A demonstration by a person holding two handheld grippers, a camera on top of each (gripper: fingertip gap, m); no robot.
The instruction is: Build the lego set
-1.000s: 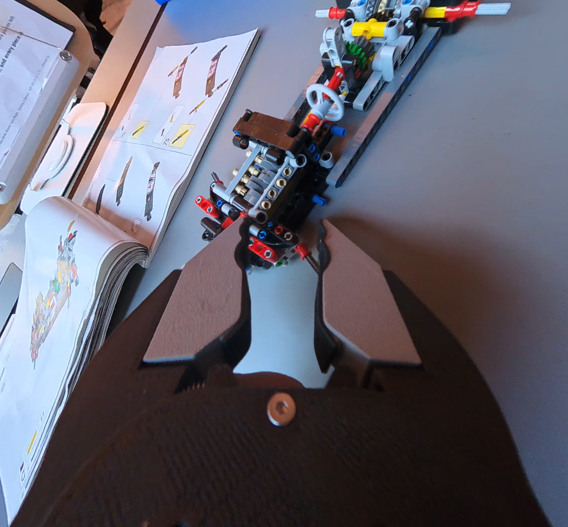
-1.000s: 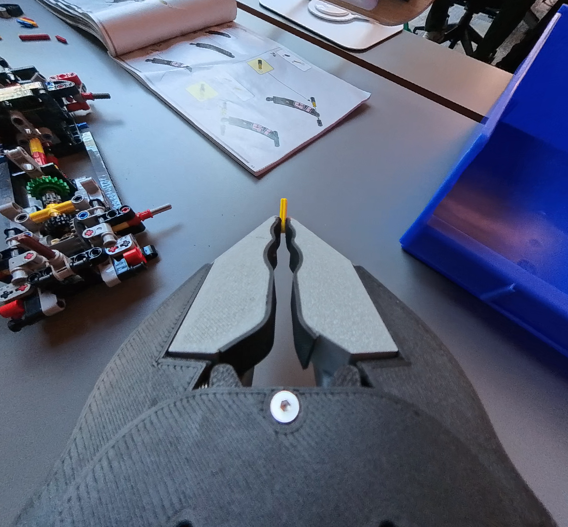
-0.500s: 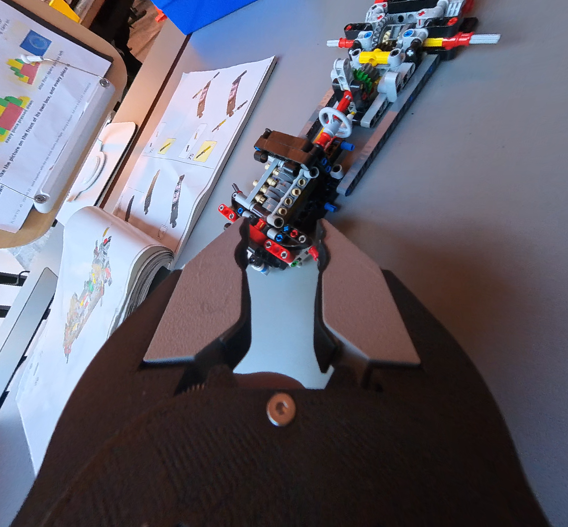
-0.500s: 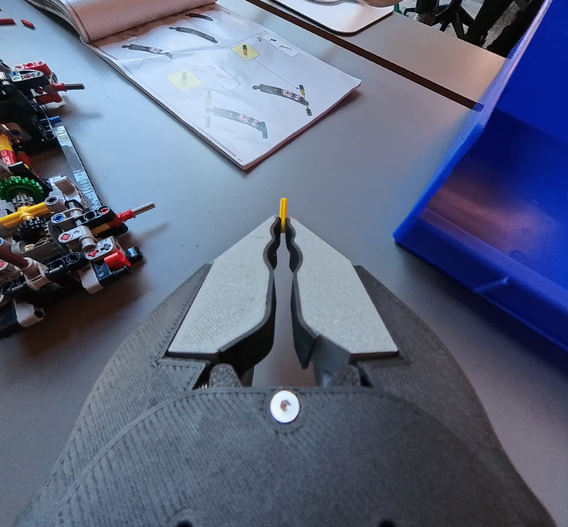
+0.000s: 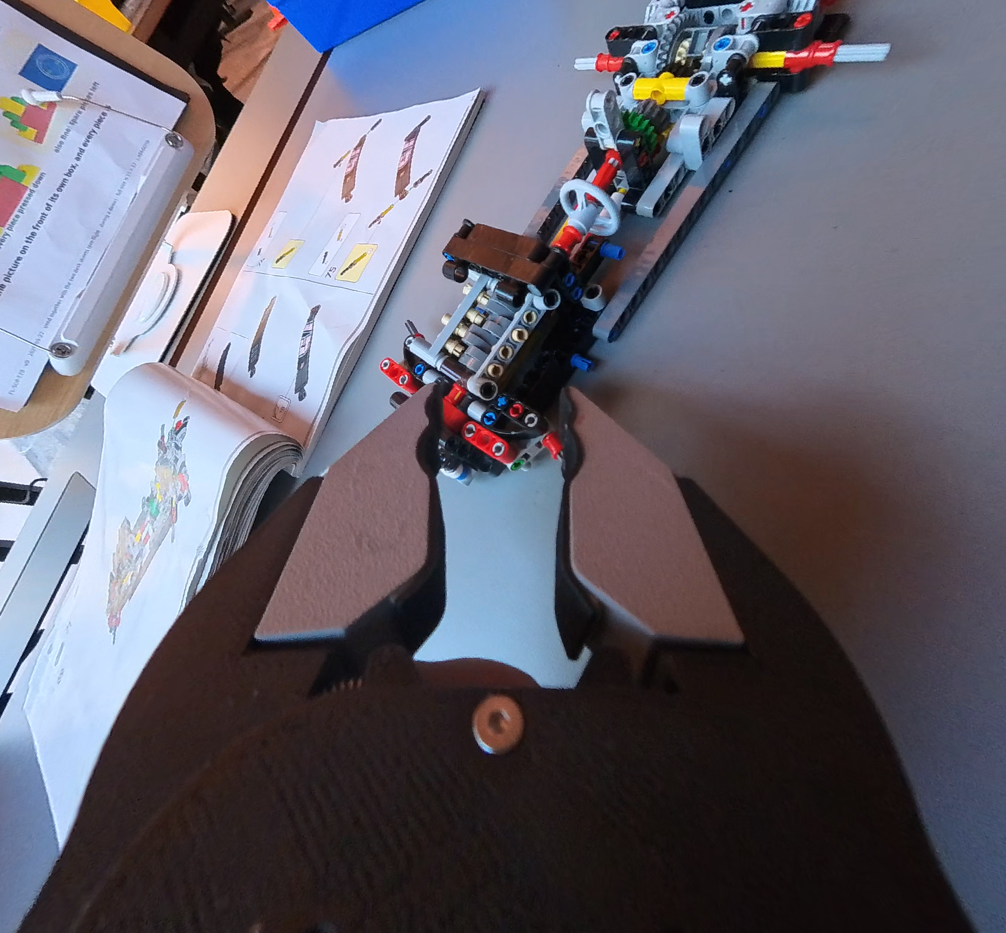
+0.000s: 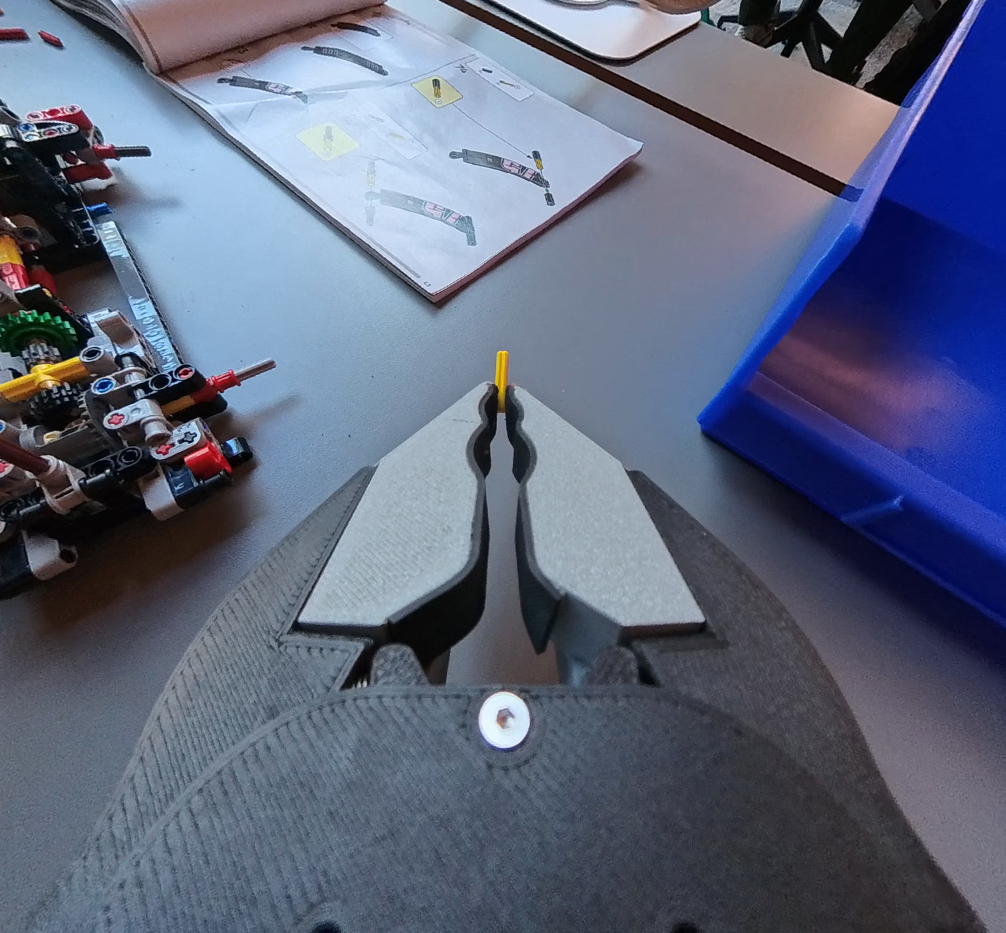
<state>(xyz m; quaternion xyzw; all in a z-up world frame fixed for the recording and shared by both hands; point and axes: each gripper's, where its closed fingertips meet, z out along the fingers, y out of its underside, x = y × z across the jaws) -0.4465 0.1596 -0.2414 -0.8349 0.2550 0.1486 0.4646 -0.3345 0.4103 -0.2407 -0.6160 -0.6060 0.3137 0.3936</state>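
Note:
My left gripper (image 5: 498, 417) is shut on the front end of a long, multicoloured brick-built vehicle chassis (image 5: 506, 318) that lies on the grey table (image 5: 816, 417). Its fingertips (image 5: 580, 417) press the red and black parts on both sides. My right gripper (image 6: 501, 396) is shut on a short yellow axle pin (image 6: 501, 369), which sticks out past its tips above the table. The chassis also shows at the left of the right wrist view (image 6: 109, 417), well apart from the right gripper.
An open instruction booklet (image 5: 348, 231) lies left of the chassis and also shows in the right wrist view (image 6: 413, 144). A blue bin (image 6: 882, 362) stands to the right of the right gripper. A wooden stand with a printed sheet (image 5: 81, 188) is at the table's edge. Some 30 centimeters of space lies between my two pairs of fingers.
The left view has tilted up, showing more of the blue bin and stand, while the chassis front stays between the left pads. The right gripper drifted slightly, still pinching the yellow pin.

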